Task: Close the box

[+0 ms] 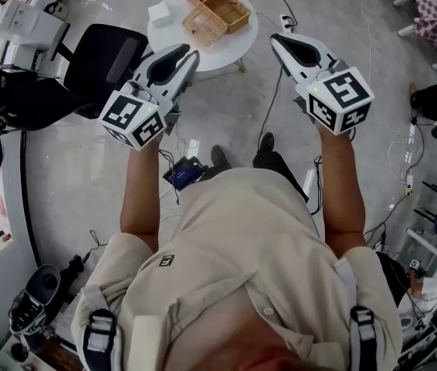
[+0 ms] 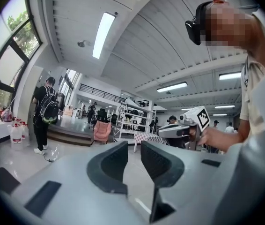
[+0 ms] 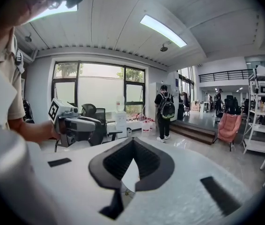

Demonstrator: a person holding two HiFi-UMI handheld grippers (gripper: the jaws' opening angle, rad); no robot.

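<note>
A woven wicker box (image 1: 217, 8) with an open top and its lid (image 1: 203, 26) laid out beside it stands on a round white table (image 1: 234, 45) on the floor ahead of me. Both grippers hover above the floor, short of the table and apart from the box. My left gripper (image 1: 193, 52) points toward the table's left side; only a thin slit shows between its jaws and nothing sits in it (image 2: 133, 144). My right gripper (image 1: 275, 39) hangs by the table's right edge, its tips touching and empty (image 3: 133, 139). Neither gripper view shows the box.
A black office chair (image 1: 106, 56) stands left of the table. A power strip (image 1: 284, 22) and cables lie on the grey floor. A white block (image 1: 160, 12) rests on the table. A person with a backpack (image 3: 164, 109) stands far off, near a pink armchair (image 3: 228, 125).
</note>
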